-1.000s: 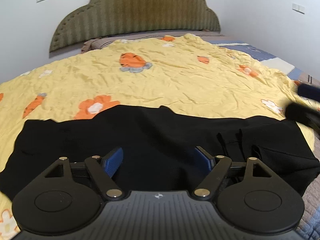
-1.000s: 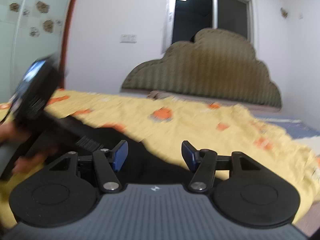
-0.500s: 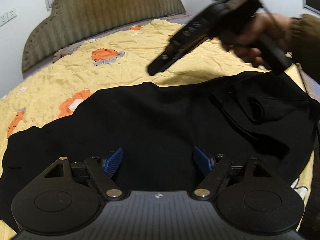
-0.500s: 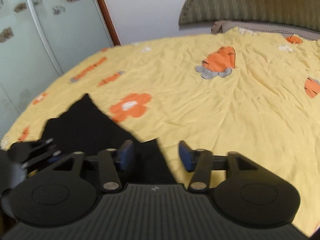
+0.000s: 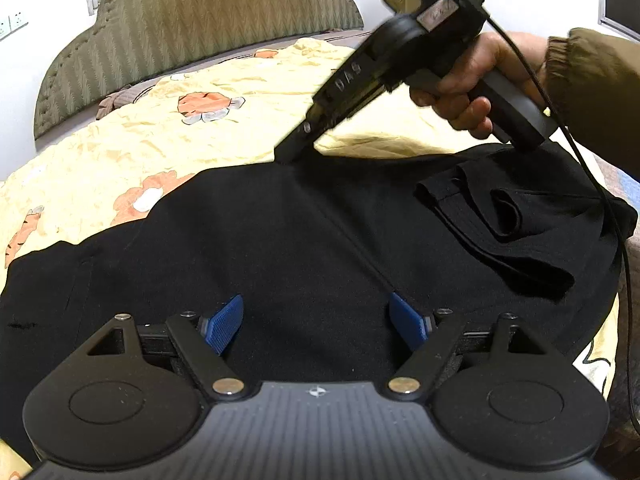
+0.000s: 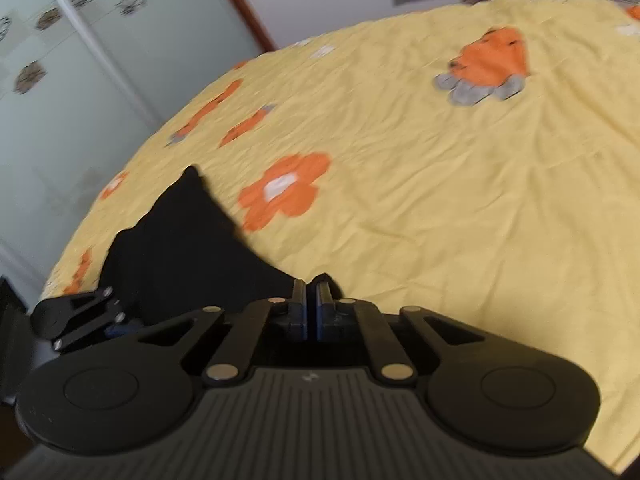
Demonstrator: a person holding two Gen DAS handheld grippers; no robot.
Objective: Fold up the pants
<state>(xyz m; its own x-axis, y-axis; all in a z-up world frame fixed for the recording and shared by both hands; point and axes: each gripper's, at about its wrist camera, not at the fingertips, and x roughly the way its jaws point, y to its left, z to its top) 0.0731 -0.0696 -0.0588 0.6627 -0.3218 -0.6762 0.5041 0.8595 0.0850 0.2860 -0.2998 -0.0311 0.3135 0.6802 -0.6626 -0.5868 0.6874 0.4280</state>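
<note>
Black pants [image 5: 288, 232] lie spread across a yellow bedspread [image 5: 208, 136], with a bunched waistband fold [image 5: 504, 216] at the right. My left gripper [image 5: 318, 322] is open, its blue pads low over the near part of the pants. My right gripper [image 6: 312, 304] is shut at the far edge of the pants [image 6: 192, 248], where the crotch point sits; it looks pinched on that edge. In the left wrist view the right gripper [image 5: 292, 152] reaches down to that far edge, held by a hand [image 5: 468, 80].
The bedspread [image 6: 440, 184] has orange flower and carrot prints. A padded olive headboard [image 5: 192, 12] stands at the far end. A frosted sliding door [image 6: 80, 80] is beyond the bed's left side. The left gripper [image 6: 80, 312] shows low left in the right wrist view.
My right gripper came down to the far edge of the pants and went from open to shut there. My left gripper stayed open and moved slightly closer over the cloth.
</note>
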